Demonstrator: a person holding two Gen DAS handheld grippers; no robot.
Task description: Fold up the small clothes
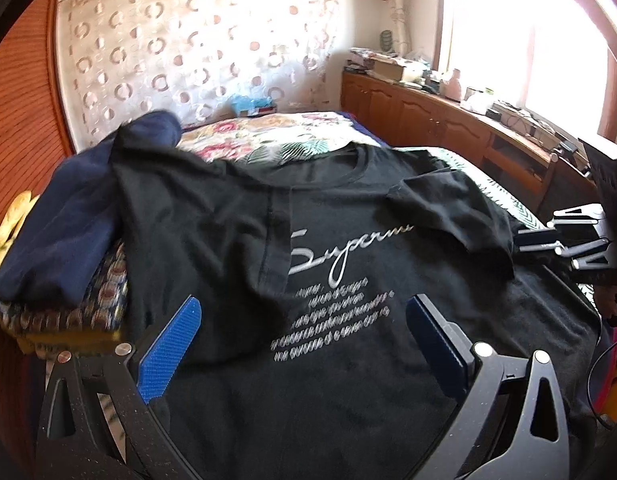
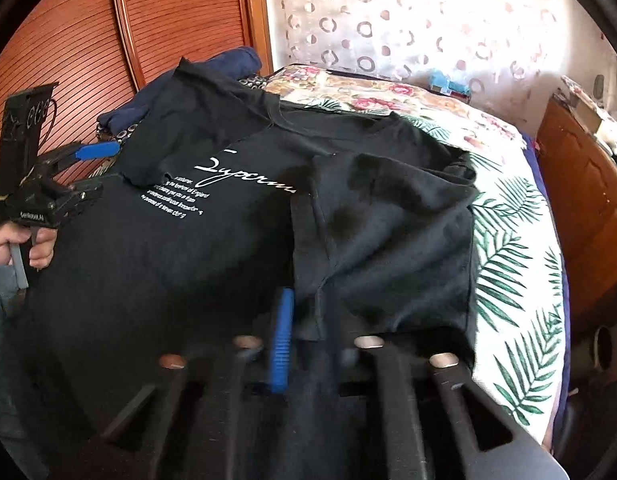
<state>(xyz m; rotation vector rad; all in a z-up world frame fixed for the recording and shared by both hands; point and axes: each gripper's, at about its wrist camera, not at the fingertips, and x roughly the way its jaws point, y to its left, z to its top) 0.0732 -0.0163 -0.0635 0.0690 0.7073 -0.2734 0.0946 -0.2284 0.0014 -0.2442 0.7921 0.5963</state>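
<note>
A black T-shirt (image 1: 348, 280) with white script print lies spread on the bed (image 2: 508, 216), both side parts folded inward over its front, the navy garment (image 1: 60, 216) at its ten o'clock. The left gripper (image 1: 304, 320) hovers over the print with jaws wide apart and nothing between them. The right gripper (image 2: 308, 344) sits at the folded right panel's lower edge at six o'clock; its blurred jaws stand partly apart, and I cannot tell whether they pinch cloth.

T-shirt (image 1: 348, 280) flat on bed (image 2: 508, 208); clothes pile (image 1: 60, 248) left.
</note>
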